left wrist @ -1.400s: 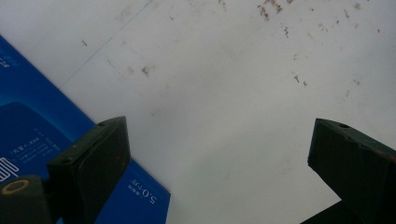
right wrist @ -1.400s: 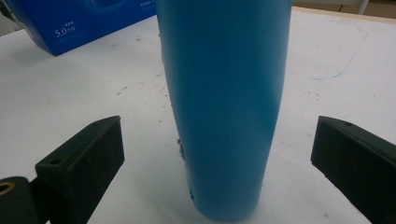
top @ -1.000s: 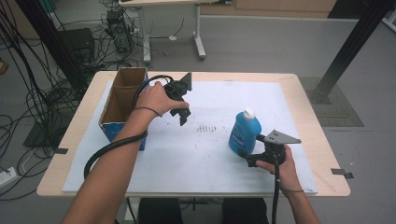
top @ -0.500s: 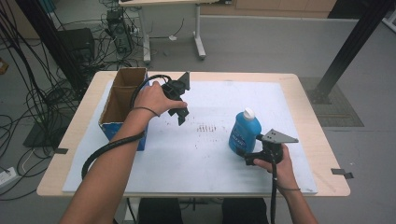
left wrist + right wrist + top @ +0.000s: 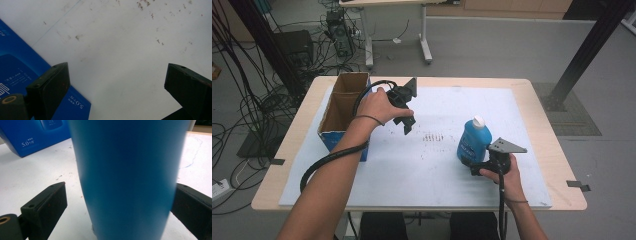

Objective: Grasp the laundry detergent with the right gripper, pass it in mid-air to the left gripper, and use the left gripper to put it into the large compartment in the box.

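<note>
1. Blue bottle point(image 5: 473, 141) with a white cap stands upright on the white mat point(image 5: 437, 170), toward 4 o'clock of the table centre. The open cardboard box point(image 5: 343, 107) sits well apart from it, at the 9 o'clock edge.
2. Right gripper point(image 5: 478, 165) is low at the bottle's base, on its 6 o'clock side. In the right gripper view the bottle point(image 5: 127, 177) stands between the jaws: the right one is at or touching its wall, while a gap shows on the left. Jaws apart, not clamped.
3. Left gripper point(image 5: 406, 122) hangs above the mat just beside the box, at 10 o'clock of centre. Its jaws are spread wide with nothing between them.
4. Handling, by judgement: smooth plastic wall, likely slippery. If it holds liquid, it is fairly heavy, with weight that shifts when tilted. Walls may give under a hard squeeze.
5. Best hold: square across the lower or middle body, not the narrower neck, and kept upright.
</note>
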